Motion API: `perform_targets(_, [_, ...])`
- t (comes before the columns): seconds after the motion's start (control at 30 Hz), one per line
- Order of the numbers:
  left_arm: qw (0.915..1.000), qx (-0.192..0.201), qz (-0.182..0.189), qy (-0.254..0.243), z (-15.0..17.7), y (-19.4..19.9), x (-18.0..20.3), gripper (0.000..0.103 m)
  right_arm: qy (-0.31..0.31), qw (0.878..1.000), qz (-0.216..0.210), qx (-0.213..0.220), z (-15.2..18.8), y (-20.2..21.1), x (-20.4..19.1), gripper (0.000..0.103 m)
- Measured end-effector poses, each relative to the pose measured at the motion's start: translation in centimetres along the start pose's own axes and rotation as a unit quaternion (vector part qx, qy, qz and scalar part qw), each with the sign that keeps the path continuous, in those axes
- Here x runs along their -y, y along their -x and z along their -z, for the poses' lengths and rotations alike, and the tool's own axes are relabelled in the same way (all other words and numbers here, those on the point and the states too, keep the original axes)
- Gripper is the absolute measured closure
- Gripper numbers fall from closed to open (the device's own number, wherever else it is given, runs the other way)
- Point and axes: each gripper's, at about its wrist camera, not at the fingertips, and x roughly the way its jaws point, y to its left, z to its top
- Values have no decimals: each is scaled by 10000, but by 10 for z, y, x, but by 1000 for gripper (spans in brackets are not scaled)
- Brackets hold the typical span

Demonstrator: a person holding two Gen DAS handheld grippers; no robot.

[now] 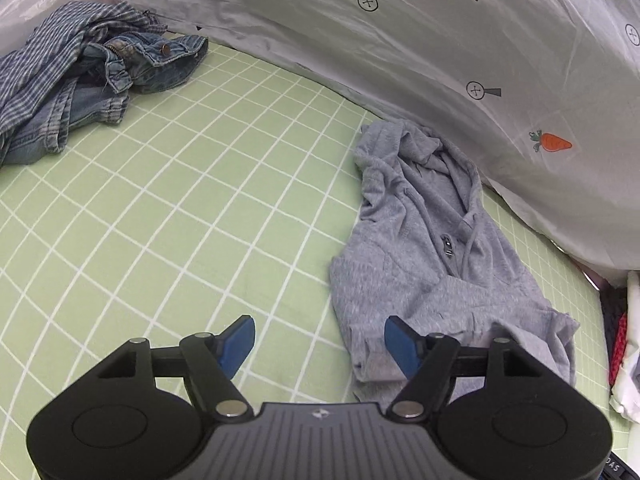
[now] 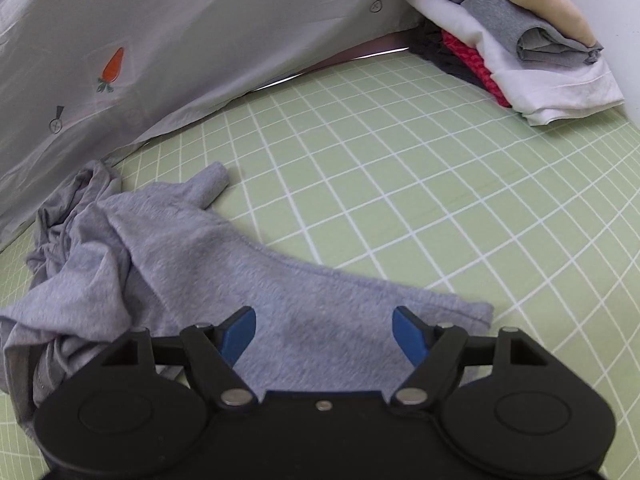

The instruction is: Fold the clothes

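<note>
A crumpled grey hoodie [image 1: 432,248] lies on the green checked bed sheet [image 1: 200,200]. Both the left gripper [image 1: 320,346] and right gripper [image 2: 324,336] hover over its near edge, fingers wide apart, holding nothing. Best to pinch matching corners and spread it flat.

left wrist: low, facing wall | right wrist: nearer | shared: grey hoodie [image 1: 432,248]

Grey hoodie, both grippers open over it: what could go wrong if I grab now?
The grey hoodie lies crumpled, hood bunched against the white sheet, so the right gripper may pinch several layers at the hem. The left gripper straddles the hoodie's edge and could catch the green checked cover too. The drawstring could snag while spreading.
</note>
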Motion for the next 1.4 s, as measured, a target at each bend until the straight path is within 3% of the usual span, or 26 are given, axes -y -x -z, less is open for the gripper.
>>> perform_targets(0.23, [9980, 14, 334, -545, 12, 2, 23, 26, 546, 9977, -393, 61, 5, 7, -25, 25])
perform_targets(0.43, [9966, -122, 246, -776, 12, -15, 37, 26, 728, 9966, -373, -91, 11, -2, -31, 24])
perform_targets(0.57, [9970, -176, 268, -703, 8, -25, 38, 30, 646, 9972, -351, -121, 11, -6, -25, 34])
perform_targets(0.63, [9972, -231, 306, -649, 5, -31, 38, 44, 549, 9980, -309, -88, 10, -7, -21, 41])
perform_targets(0.67, [9972, -261, 367, -590, 4, -34, 37, 61, 518, 9981, -333, -69, 10, -7, -20, 47])
perform_targets(0.7, [9975, -262, 356, -549, 3, -35, 36, 82, 491, 9980, -395, -56, 9, -6, -18, 60])
perform_targets(0.73, [9978, -257, 332, -512, 3, -37, 35, 91, 477, 9979, -433, -16, 8, -5, -17, 72])
perform_targets(0.77, [9979, -239, 329, -500, 2, -37, 34, 94, 464, 9978, -468, 27, 8, -4, -17, 76])
perform_targets(0.83, [9984, -161, 402, -366, 0, -35, 26, 95, 519, 9975, -433, 181, 7, -1, -15, 97])
perform_targets(0.93, [9987, -6, 463, -196, -5, -29, 14, 99, 504, 9974, -314, 405, 2, 5, -8, 99])
perform_targets(1.1, [9991, 424, -23, -96, -21, -7, -18, 99, 91, 9972, 102, 737, -17, 11, 25, 103])
perform_targets(1.23, [9945, 838, -589, 219, -46, 15, -59, 100, -171, 9941, 565, 913, -35, 14, 65, 103])
perform_targets(1.3, [9889, 1067, -947, 412, -59, 28, -83, 100, -285, 9922, 714, 978, -44, 18, 83, 103])
perform_targets(1.4, [9741, 1287, -1566, 998, -72, 46, -124, 100, -385, 9912, 788, 987, -50, 21, 93, 101])
